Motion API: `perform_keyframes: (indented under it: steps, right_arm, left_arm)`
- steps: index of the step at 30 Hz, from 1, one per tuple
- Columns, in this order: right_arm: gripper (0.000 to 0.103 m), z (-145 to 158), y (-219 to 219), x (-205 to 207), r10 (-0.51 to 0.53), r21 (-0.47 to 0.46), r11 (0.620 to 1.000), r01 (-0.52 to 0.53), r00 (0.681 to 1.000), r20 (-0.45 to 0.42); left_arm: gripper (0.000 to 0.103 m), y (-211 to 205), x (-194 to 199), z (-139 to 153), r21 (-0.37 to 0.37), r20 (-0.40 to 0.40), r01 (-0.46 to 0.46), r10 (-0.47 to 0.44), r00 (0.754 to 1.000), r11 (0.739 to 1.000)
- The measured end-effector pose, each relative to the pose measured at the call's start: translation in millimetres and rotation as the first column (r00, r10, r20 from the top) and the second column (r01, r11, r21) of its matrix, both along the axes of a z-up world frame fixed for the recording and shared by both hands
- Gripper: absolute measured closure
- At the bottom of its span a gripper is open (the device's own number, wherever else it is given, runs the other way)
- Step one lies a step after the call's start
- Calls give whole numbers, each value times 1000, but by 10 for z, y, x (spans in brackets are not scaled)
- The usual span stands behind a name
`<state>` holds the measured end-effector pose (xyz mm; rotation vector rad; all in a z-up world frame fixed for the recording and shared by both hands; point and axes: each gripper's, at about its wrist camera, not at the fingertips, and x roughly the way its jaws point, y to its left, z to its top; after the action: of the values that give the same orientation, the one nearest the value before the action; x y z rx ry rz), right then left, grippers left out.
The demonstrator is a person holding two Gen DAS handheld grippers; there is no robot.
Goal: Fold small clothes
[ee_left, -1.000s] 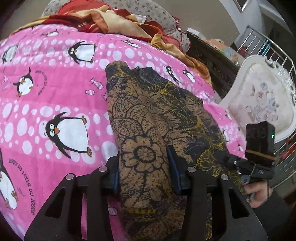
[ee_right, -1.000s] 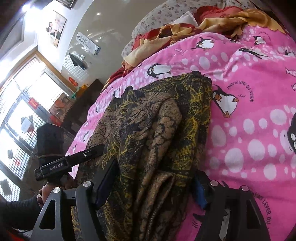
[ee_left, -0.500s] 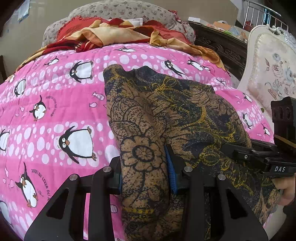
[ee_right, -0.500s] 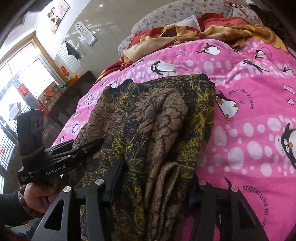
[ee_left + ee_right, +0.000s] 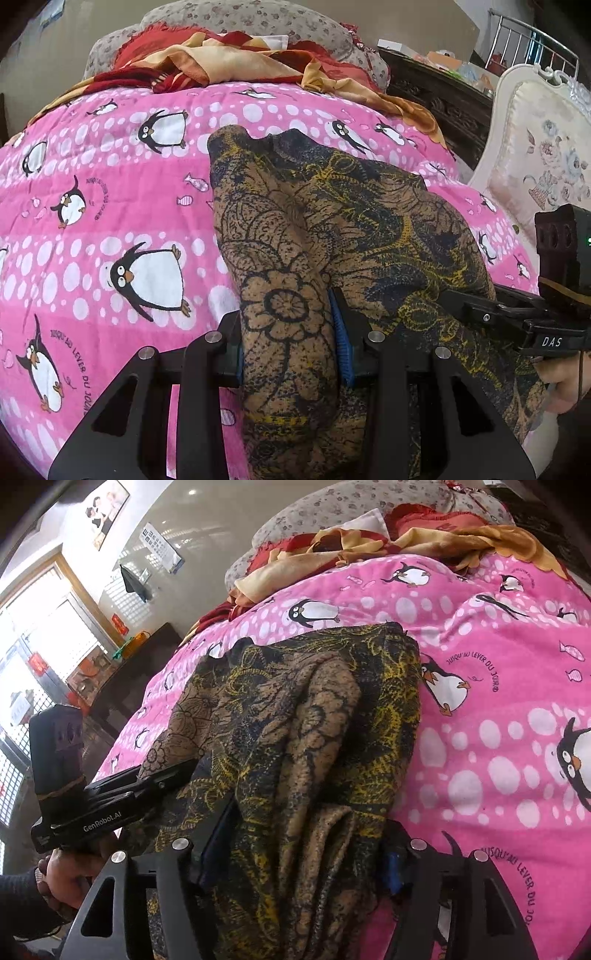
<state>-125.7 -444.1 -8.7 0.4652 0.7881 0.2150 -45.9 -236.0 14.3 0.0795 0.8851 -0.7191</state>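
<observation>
- Two grippers sit on one garment [image 5: 332, 229], a brown and navy cloth with yellow flower print, lying bunched on the pink penguin blanket [image 5: 110, 206].
- Left side first: the left gripper [image 5: 288, 350] has narrowed a little over the last second and now holds steady, its blue pads [image 5: 341, 347] pressing both sides of a thick rolled fold of the garment near its close edge.
- Its view has tipped up since a second ago: the pillow [image 5: 240, 18] and the red and orange cloth [image 5: 221, 62] at the far end of the bed now show in full.
- Meaning, as I read it: the left grip is set and that end is ready to lift or carry over.
- Right side: the right gripper [image 5: 295, 849] has its jaws opening at this moment, after a brief squeeze half a second back.
- Bunched garment [image 5: 303, 738] lies between its jaws, but I see a gap at the left pad, so I judge it is not clamped.
- Meaning: the right hold looks like a re-grip in progress; the fold cannot start cleanly until it bites again.
- Garment look: several layers, deep lengthwise creases, far edge roughly straight, near end gathered into both jaws.
- Place: middle of the bed, running away from the person, whose hand [image 5: 70, 871] holds the left tool at the edge.
- Fold state: partly folded at best, still lumpy.
</observation>
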Motion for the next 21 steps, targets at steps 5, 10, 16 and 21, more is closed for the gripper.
perform_keyframes:
  steps: [5,10,16,21]
  right_arm:
    - [40,15,43,-12,-8,-39,999,8,1000,4]
    - [62,180,108,34,-48,-13,999,47,997,-68]
    - [75,362,112,20,-134,155,977,149,986,-103]
    - [76,354,450,250,-97,206,972,112,992,-80]
  left_arm:
    - [67,4,7,-6,-7,-6,-1,1,1000,1000]
    - [79,-24,-64,117,27,52,14,-16,999,1000]
    - [80,179,-25,344,41,92,16,-20,996,999]
    - [81,607,247,445,53,106,-29,23,994,998]
